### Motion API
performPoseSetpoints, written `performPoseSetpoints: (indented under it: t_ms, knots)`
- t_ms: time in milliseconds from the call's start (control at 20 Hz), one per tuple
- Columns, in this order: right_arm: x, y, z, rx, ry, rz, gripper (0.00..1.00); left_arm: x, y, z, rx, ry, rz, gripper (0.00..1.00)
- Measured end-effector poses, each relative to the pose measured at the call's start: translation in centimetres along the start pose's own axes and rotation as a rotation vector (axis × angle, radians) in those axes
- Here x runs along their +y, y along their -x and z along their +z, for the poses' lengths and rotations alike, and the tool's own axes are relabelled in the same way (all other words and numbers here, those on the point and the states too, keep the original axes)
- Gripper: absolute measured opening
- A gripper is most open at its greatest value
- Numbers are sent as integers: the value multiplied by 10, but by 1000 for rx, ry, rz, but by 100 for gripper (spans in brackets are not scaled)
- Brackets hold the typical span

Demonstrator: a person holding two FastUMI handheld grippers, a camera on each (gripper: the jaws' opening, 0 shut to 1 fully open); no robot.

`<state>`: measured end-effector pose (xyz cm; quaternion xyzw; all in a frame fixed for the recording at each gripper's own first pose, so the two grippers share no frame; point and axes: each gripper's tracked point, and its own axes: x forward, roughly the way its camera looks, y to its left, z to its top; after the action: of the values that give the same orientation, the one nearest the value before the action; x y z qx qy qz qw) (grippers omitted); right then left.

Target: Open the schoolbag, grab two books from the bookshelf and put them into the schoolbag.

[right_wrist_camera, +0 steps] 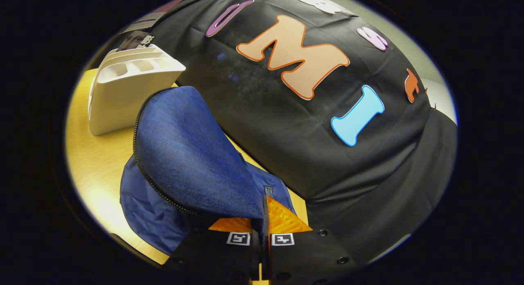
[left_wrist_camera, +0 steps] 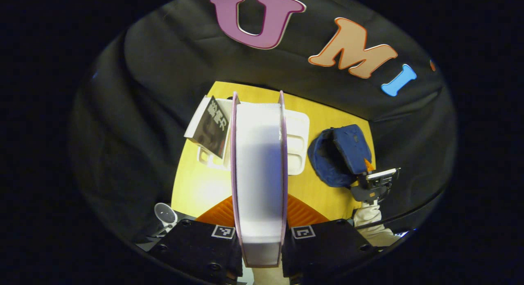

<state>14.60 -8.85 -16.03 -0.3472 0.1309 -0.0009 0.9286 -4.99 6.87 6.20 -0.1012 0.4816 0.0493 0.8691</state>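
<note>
My left gripper (left_wrist_camera: 260,211) is shut on a white book with pink covers (left_wrist_camera: 258,170), held spine-up above the yellow table (left_wrist_camera: 196,191). Behind it stands the white bookshelf (left_wrist_camera: 297,143), with a dark-covered book (left_wrist_camera: 213,127) leaning at its left. The blue schoolbag (left_wrist_camera: 337,156) sits to the right, its flap lifted. In the right gripper view, my right gripper (right_wrist_camera: 262,221) is shut on the edge of the schoolbag's flap (right_wrist_camera: 188,154), holding it up over the open bag (right_wrist_camera: 147,211). The bookshelf (right_wrist_camera: 127,88) stands behind at the left.
The right gripper and a light sleeve (left_wrist_camera: 370,219) show beside the bag in the left gripper view. A small white round object (left_wrist_camera: 165,214) sits off the table's near left corner. Black cloth wall surrounds the table on the far side.
</note>
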Motion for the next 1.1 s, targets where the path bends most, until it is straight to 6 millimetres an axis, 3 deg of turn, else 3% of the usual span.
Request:
performPoseSetpoints:
  t_ms: [250,550,950,1100]
  knots:
    - [-3,-1,0,-1,-26,1,7,-75,-32,-1,-12,28,-223,33]
    - [-7,1,1,5,-69,-10,7,-117,-95,-10,-13,58,-354,35]
    - [-13,1,1,14,-145,-1,6,-174,-205,-36,-8,186,-508,34]
    - [-13,2,1,17,-177,8,7,-198,-232,-40,-14,207,-565,34]
